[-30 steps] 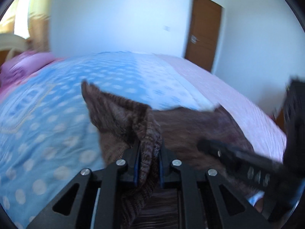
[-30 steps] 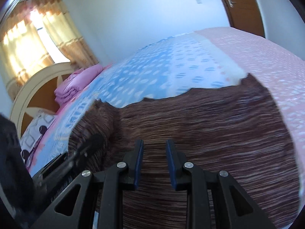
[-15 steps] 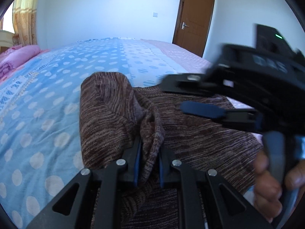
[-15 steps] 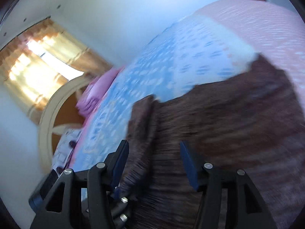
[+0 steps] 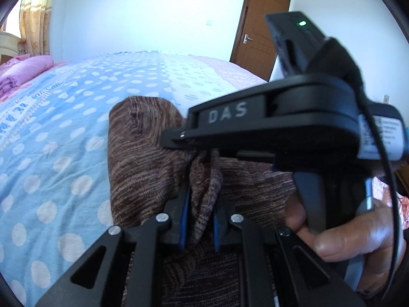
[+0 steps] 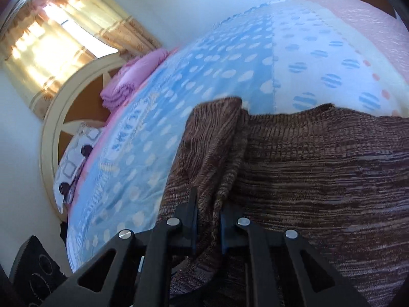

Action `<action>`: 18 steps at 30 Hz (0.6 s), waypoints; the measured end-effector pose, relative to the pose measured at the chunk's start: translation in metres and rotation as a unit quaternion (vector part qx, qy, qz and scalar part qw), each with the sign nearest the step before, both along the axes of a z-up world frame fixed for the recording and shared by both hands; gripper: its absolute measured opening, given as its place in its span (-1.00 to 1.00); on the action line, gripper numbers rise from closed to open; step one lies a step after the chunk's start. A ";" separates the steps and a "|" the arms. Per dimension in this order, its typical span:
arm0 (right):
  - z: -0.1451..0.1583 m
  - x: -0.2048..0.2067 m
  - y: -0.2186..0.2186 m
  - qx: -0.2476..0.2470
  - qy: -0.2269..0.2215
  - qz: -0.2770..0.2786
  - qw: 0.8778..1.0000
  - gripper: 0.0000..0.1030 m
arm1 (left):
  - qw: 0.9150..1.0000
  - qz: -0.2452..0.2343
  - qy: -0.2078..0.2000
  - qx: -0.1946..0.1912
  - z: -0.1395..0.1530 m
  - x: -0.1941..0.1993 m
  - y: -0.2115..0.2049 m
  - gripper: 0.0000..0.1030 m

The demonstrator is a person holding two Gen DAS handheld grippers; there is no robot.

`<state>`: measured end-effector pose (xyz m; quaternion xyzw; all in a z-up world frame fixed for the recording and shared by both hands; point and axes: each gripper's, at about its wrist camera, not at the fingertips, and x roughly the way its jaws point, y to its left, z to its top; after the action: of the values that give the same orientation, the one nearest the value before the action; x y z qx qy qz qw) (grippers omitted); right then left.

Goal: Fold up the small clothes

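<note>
A brown striped knit garment (image 5: 143, 163) lies on the blue polka-dot bed cover (image 5: 51, 133). My left gripper (image 5: 200, 220) is shut on a bunched fold of it at its left side. My right gripper (image 6: 208, 223) is shut on the same raised fold (image 6: 217, 153), just beyond the left one. The right gripper's black body (image 5: 294, 117) crosses the left wrist view from the right, with a hand (image 5: 358, 235) on its handle. The rest of the garment (image 6: 332, 174) spreads flat to the right.
A pink folded blanket (image 6: 133, 76) and a patterned pillow (image 6: 74, 158) lie by the arched headboard (image 6: 51, 133) at the far left. A pink sheet (image 6: 370, 25) covers the bed's right side. A brown door (image 5: 258, 43) stands behind.
The right gripper swung in from the right, over the garment, and closed on the fold beside the left gripper. The left gripper kept its hold.
</note>
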<state>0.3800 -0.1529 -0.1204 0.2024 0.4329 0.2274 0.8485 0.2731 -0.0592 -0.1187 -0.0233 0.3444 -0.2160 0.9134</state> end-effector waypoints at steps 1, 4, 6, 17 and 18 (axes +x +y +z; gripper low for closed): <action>0.003 -0.003 -0.001 -0.003 -0.007 -0.001 1.000 -0.78 | 1.000 0.000 -0.006 0.006 0.003 -0.002 -0.001 -0.70; 0.020 -0.012 -0.008 -0.017 -0.034 -0.003 0.999 -0.79 | 1.000 -0.013 -0.015 0.004 0.015 -0.011 -0.009 -0.70; 0.032 -0.017 -0.016 -0.024 -0.045 -0.005 0.999 -0.80 | 0.999 -0.027 -0.018 -0.004 0.026 -0.017 -0.019 -0.70; 0.078 -0.057 -0.131 -0.085 -0.071 -0.054 0.992 -0.83 | 0.991 -0.132 -0.035 -0.004 0.053 -0.052 -0.127 -0.70; 0.078 -0.061 -0.138 -0.097 -0.071 -0.057 0.991 -0.83 | 0.990 -0.140 -0.033 -0.001 0.051 -0.056 -0.138 -0.70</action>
<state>0.3186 -0.2910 -0.0428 0.1269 0.3794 0.1489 0.9043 0.2168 -0.1969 -0.0681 0.0315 0.3140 -0.3431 0.8847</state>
